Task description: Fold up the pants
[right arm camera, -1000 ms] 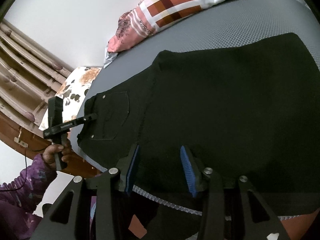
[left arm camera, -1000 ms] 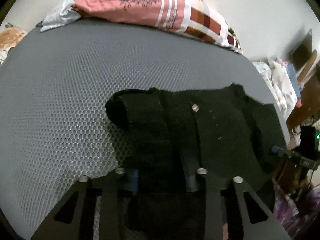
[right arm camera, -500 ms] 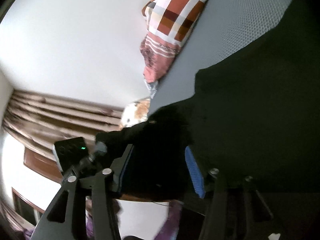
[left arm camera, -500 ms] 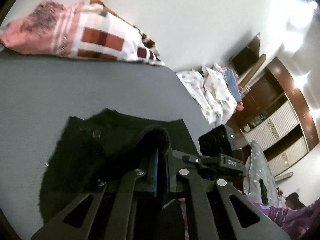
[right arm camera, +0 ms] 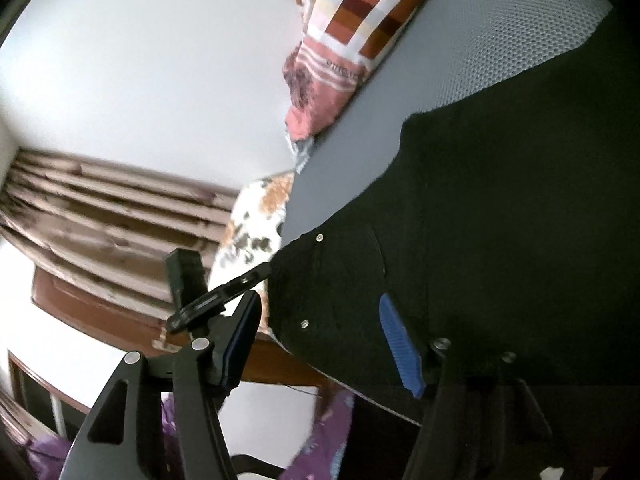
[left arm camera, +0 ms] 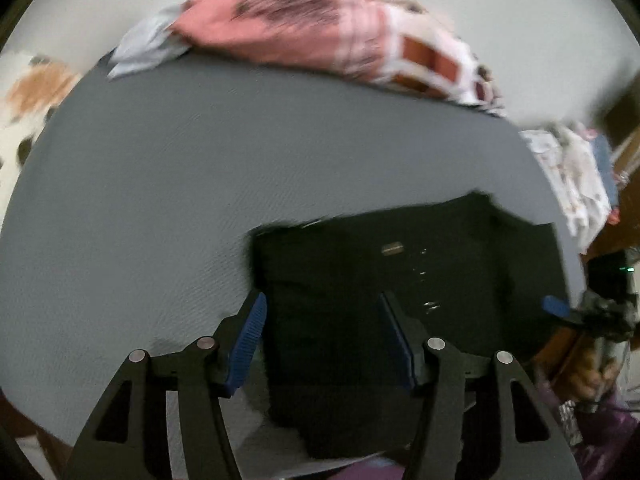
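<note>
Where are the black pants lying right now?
The black pants lie flat at the near right corner of the grey mattress, directly ahead of the open left gripper, far from the patterned pillow.

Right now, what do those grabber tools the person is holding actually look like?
Each hand-held gripper is a black frame with triangular cut-outs and round silver bolt heads. The left hand-held gripper and right hand-held gripper both carry two fingers faced with ribbed blue pads. The person wears a purple patterned sleeve.
</note>
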